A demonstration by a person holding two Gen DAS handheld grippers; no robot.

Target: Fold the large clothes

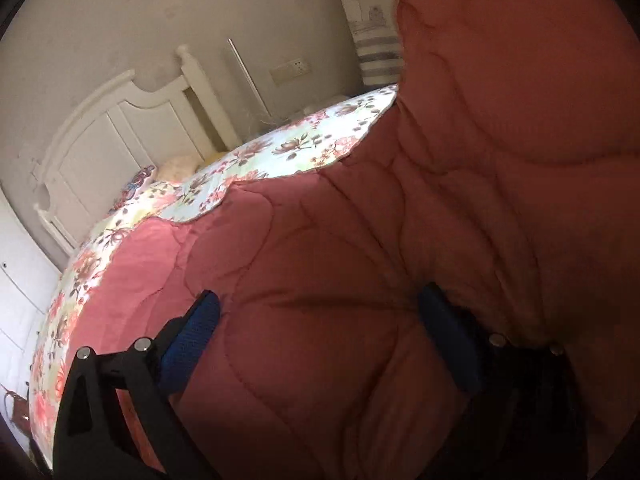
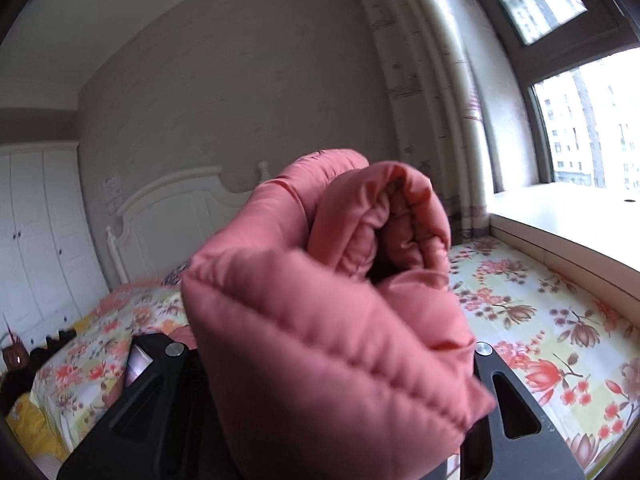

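The left gripper point(image 1: 320, 312), jaws spread wide, presses its blue pads point(image 1: 192, 332) against a pink quilted coat point(image 1: 360, 240) that fills the centre and right of its view, nothing pinched between them. In the right wrist view, the right gripper point(image 2: 332, 352) is clamped on a bunched fold of the same coat point(image 2: 320, 300), raised at frame centre, its fingertips buried in fabric. Beneath lies a floral bedspread point(image 2: 540, 320); a white headboard point(image 1: 100, 140) stands upper left, a window point(image 2: 580, 120) at right.
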